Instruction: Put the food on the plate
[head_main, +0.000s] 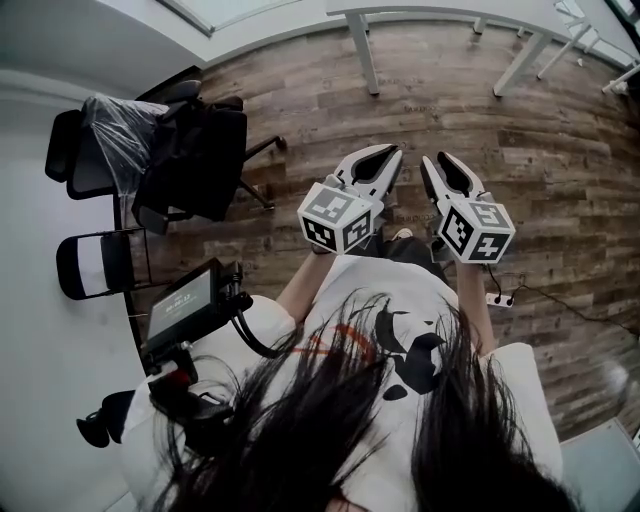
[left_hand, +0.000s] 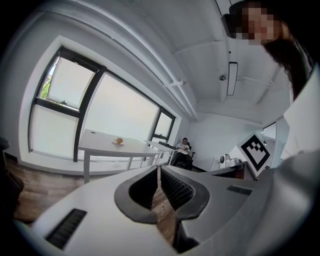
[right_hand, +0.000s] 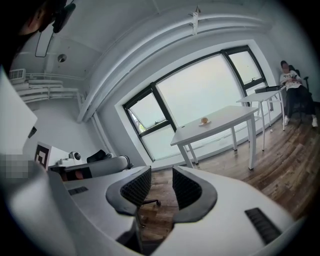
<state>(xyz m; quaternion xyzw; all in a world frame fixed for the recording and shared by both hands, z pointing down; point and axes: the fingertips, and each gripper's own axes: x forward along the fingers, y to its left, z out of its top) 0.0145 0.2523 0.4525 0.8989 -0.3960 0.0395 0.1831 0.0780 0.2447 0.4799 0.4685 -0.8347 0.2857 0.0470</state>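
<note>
Small, round, orange-tan food (left_hand: 119, 140) sits on a pale dish atop a white table (left_hand: 97, 144) by the window, well apart from both grippers. The left gripper (left_hand: 158, 168) has its fingers pressed together and holds nothing. The right gripper (right_hand: 161, 170) has its fingers drawn in to a slim gap and is also empty. Text on the monitor (head_main: 180, 305) is too blurred to read.

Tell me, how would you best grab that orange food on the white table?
Probably across its rounded middle, coming from above: the orange food looks round, apparently on a plate on the white table, so its sides seem free. Too distant for finer detail.

White table (right_hand: 235, 116) on wood floor (right_hand: 280, 170); on tabletop, small plate (right_hand: 204, 123) bearing orange food (right_hand: 204, 120).
</note>
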